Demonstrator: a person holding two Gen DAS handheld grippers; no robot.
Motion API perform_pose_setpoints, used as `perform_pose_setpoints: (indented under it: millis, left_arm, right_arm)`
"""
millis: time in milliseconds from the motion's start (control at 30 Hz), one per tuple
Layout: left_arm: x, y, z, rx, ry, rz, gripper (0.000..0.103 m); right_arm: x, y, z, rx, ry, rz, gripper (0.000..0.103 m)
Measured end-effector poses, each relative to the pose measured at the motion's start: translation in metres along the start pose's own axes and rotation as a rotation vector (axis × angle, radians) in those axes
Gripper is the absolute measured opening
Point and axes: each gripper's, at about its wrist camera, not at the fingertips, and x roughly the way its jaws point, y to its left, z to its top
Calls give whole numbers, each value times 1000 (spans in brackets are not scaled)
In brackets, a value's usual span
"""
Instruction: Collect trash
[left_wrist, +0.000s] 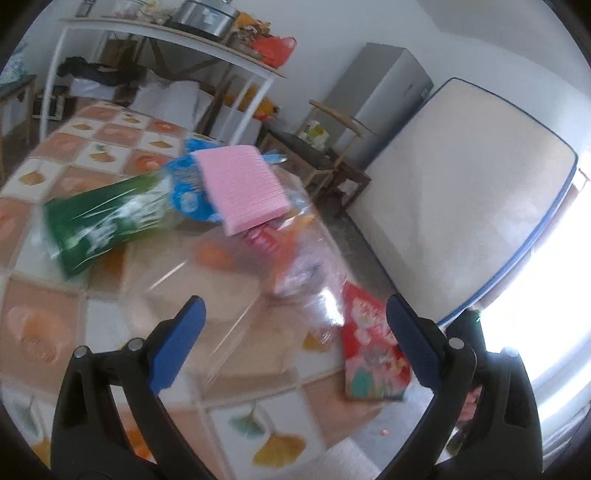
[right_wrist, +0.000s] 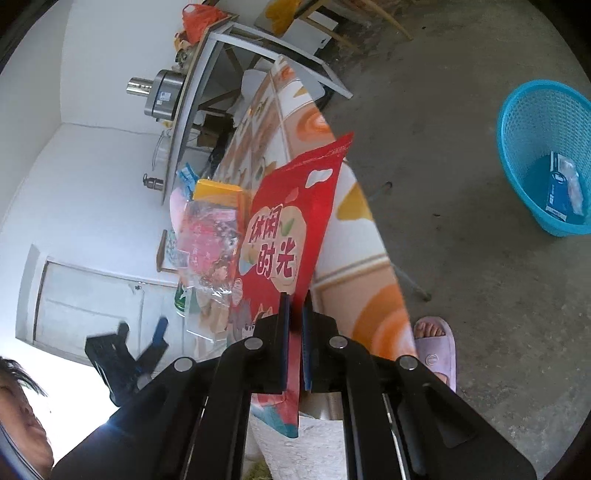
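Note:
My right gripper is shut on the lower edge of a red snack bag, held at the table's edge. The same red bag shows by the table's right edge in the left wrist view. My left gripper hangs open above the patterned table, nothing between its blue pads. Ahead of it lie a clear plastic bag, a pink pack, a blue bag and a green bag. A blue basket stands on the floor with a blue box inside.
A white rack with a steel pot stands behind the table. A grey fridge, a wooden chair and a leaning mattress are to the right. A person's foot in a purple slipper stands beside the table.

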Motion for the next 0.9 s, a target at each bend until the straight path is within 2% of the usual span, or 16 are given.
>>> perform_pose_setpoints:
  millis: [100, 167, 367, 533, 700, 867, 900]
  left_arm:
    - [24, -8, 15, 11, 43, -25, 90]
    - [39, -11, 21, 12, 75, -8, 82]
    - [88, -14, 32, -1, 210, 44, 68]
    - [104, -16, 37, 12, 244, 53, 65]
    - [117, -14, 40, -2, 285, 65, 50]
    - [118, -16, 38, -2, 289, 57, 29]
    - [118, -17, 37, -3, 287, 49, 28]
  right_arm:
    - [1, -4, 0, 6, 0, 10, 6]
    - [-2, -8, 0, 1, -3, 10, 6]
    - [-9, -15, -3, -8, -3, 25, 6]
    - [-8, -11, -2, -29, -3, 19, 6]
    - [-8, -12, -2, -30, -4, 27, 6]
    - [-9, -13, -2, -34, -4, 24, 6]
    - [-10, -13, -2, -32, -4, 23, 6]
